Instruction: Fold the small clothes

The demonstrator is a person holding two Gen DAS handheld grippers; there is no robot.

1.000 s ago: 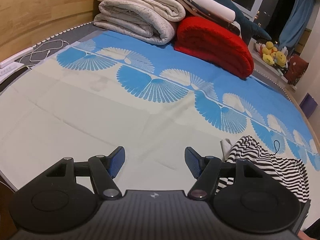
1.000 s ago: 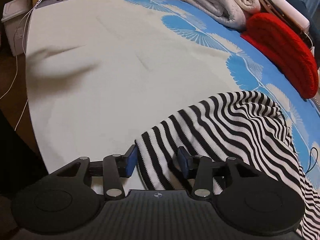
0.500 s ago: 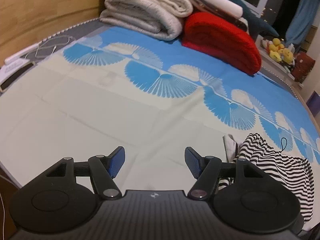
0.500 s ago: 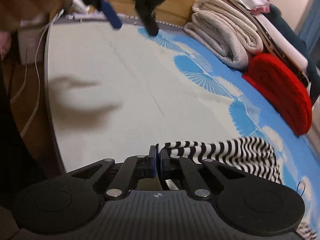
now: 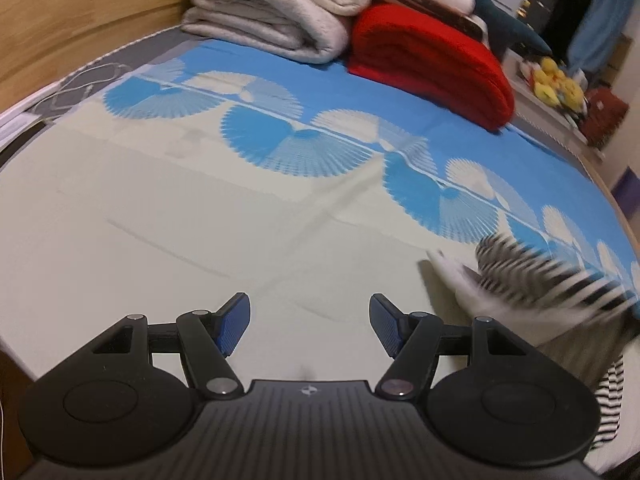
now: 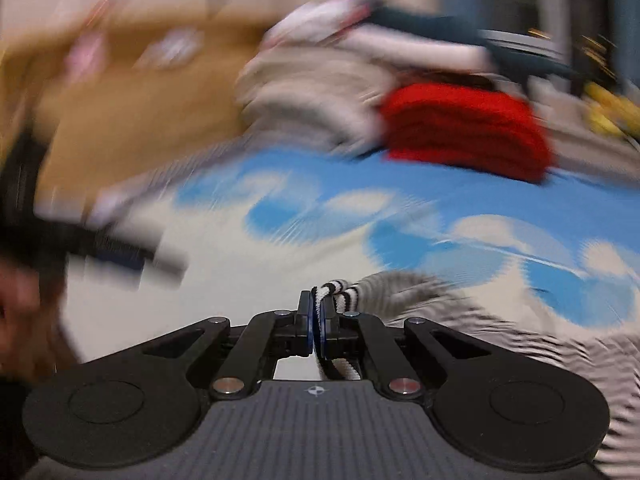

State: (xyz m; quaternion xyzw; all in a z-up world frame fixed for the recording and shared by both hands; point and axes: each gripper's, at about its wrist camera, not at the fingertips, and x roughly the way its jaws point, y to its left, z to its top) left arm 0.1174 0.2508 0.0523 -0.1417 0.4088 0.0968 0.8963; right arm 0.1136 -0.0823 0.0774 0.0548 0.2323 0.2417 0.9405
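Nearest to us, the right tongs [image 6: 316,334] are pressed together on a hem of the black-and-white striped garment [image 6: 460,300], pinching its edge between the blue pads, with the rest of the cloth trailing off to the right over the bed sheet [image 6: 248,272]; that view is heavily blurred. The left tongs [image 5: 310,326] stand spread wide with nothing between their blue pads, hovering over a bare cream part of the sheet [image 5: 160,216]. In the left wrist view the striped garment [image 5: 560,280] sits to the right of those tongs, bunched and partly raised off the bed, its stripes smeared by blur and a pale inner side showing. Nothing lies between the left tongs and the garment but flat sheet with a few shallow creases. At the left of the right wrist view we make out the left tongs [image 6: 132,252] and a hand [image 6: 24,316], both blurred. Farther back the sheet turns blue with white fan shapes. At the far end of the bed lie a folded red blanket [image 5: 432,64] and, touching it on the left, a stack of folded cream blankets [image 5: 276,12], against a wooden headboard [image 5: 80,12]. Beyond, on the right, yellow soft toys [image 5: 556,84] rest on a ledge.
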